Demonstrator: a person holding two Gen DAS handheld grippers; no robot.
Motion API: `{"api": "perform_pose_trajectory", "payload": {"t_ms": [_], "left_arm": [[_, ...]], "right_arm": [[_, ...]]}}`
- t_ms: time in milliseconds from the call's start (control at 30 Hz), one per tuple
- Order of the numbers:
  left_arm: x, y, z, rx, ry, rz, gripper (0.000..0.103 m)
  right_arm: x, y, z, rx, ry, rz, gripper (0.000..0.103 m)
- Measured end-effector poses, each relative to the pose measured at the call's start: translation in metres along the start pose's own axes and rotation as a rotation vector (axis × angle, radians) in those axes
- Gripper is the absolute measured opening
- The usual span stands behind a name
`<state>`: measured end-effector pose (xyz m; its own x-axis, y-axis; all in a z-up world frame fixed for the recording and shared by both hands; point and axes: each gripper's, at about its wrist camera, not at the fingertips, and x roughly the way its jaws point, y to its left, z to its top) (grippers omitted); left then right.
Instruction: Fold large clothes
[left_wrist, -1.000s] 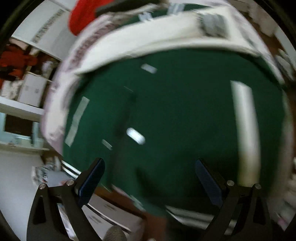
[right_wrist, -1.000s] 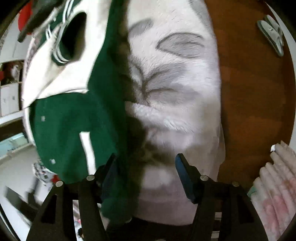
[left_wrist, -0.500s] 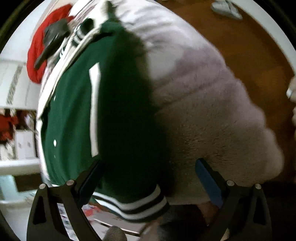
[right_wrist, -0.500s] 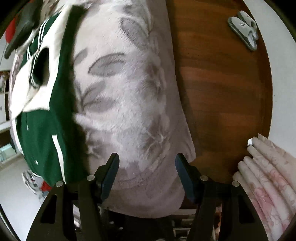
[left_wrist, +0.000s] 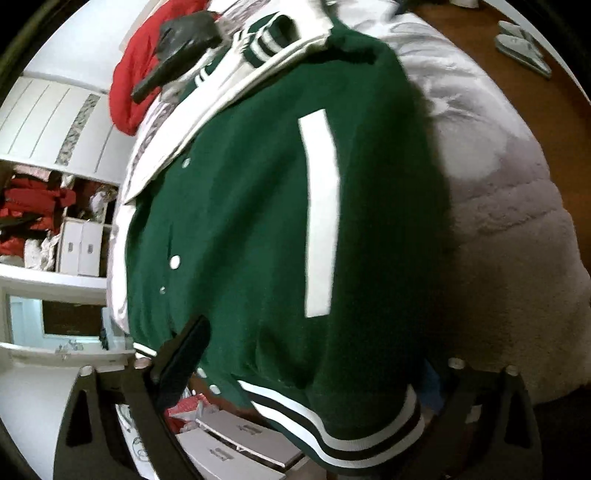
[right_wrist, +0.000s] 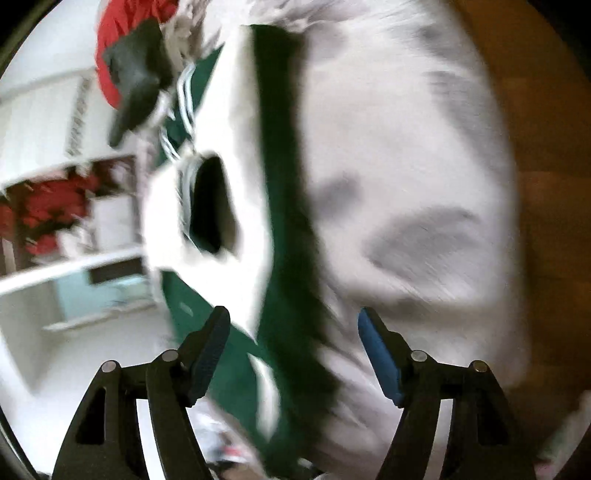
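A green varsity jacket (left_wrist: 251, 229) with white sleeves, a white pocket stripe and a striped hem lies spread on a pale fleece blanket (left_wrist: 509, 206). My left gripper (left_wrist: 310, 354) is open, its jaws wide apart, with the jacket's striped hem lying between and over them; the right finger is partly hidden by cloth. In the blurred right wrist view, the jacket (right_wrist: 284, 206) with its white sleeve cuff runs up the middle. My right gripper (right_wrist: 295, 332) is open and empty just above the jacket's edge.
A red garment (left_wrist: 136, 74) and a dark cap-like object (left_wrist: 177, 44) lie at the blanket's far end. White shelves with red clothes (left_wrist: 37, 206) stand on the left. Wooden floor (left_wrist: 535, 103) and slippers (left_wrist: 521, 44) are on the right. White drawers (left_wrist: 236, 443) sit below.
Both views have swung left, back toward the jacket. The left gripper now has the striped hem across its open jaws. The right gripper stays open and is moving, so its view is blurred.
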<state>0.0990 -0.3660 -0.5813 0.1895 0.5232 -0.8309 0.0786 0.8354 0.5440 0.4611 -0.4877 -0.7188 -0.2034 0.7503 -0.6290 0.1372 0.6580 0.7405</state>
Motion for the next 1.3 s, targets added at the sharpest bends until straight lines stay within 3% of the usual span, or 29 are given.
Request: {"api": "perform_pose_trajectory", "payload": {"t_ms": [33, 67, 100, 200, 233, 267, 300, 433, 600, 800, 900, 1100, 1167, 1233, 1300], "left_arm": [[-0.003, -0.001, 0.000, 0.000, -0.002, -0.024, 0.064], [-0.005, -0.002, 0.000, -0.006, -0.004, -0.064, 0.050], [-0.008, -0.004, 0.002, -0.010, -0.006, -0.093, 0.026], [-0.019, 0.001, 0.004, -0.026, -0.035, -0.115, 0.013], [-0.021, 0.007, 0.004, -0.042, -0.038, -0.127, 0.012], [-0.024, 0.013, 0.004, -0.054, -0.042, -0.134, 0.011], [-0.028, 0.017, 0.006, -0.068, -0.042, -0.144, 0.010], [-0.036, 0.059, 0.009, -0.150, -0.045, -0.175, 0.009], [-0.045, 0.146, 0.002, -0.307, -0.066, -0.245, 0.009], [-0.020, 0.266, -0.019, -0.504, -0.039, -0.308, 0.008], [0.005, 0.323, -0.039, -0.605, -0.014, -0.339, 0.008], [0.103, 0.412, -0.085, -0.780, 0.090, -0.425, 0.008], [0.151, 0.429, -0.100, -0.817, 0.145, -0.466, 0.008], [0.207, 0.435, -0.111, -0.804, 0.217, -0.557, 0.011], [0.239, 0.439, -0.123, -0.847, 0.251, -0.644, 0.014]], "right_arm": [[0.011, 0.001, 0.014, 0.010, -0.003, 0.041, 0.074], [0.021, 0.003, 0.028, 0.012, -0.012, 0.066, 0.075], [0.026, 0.005, 0.037, 0.010, -0.018, 0.076, 0.075], [0.051, 0.008, 0.063, 0.042, 0.010, 0.116, 0.075], [0.057, 0.010, 0.066, 0.058, 0.020, 0.119, 0.070], [0.057, 0.015, 0.067, 0.064, 0.004, 0.101, 0.058], [0.057, 0.020, 0.065, 0.060, -0.003, 0.092, 0.027], [0.042, 0.064, 0.047, 0.030, -0.040, 0.028, 0.011], [0.014, 0.153, 0.038, -0.033, -0.080, -0.024, 0.010], [0.038, 0.293, 0.036, -0.107, -0.090, -0.132, 0.010], [0.083, 0.366, 0.034, -0.159, -0.077, -0.220, 0.010], [0.234, 0.473, 0.040, -0.232, -0.022, -0.420, 0.009], [0.297, 0.489, 0.045, -0.260, 0.012, -0.515, 0.009], [0.342, 0.481, 0.050, -0.259, 0.025, -0.591, 0.010], [0.382, 0.471, 0.059, -0.240, 0.083, -0.657, 0.018]]}}
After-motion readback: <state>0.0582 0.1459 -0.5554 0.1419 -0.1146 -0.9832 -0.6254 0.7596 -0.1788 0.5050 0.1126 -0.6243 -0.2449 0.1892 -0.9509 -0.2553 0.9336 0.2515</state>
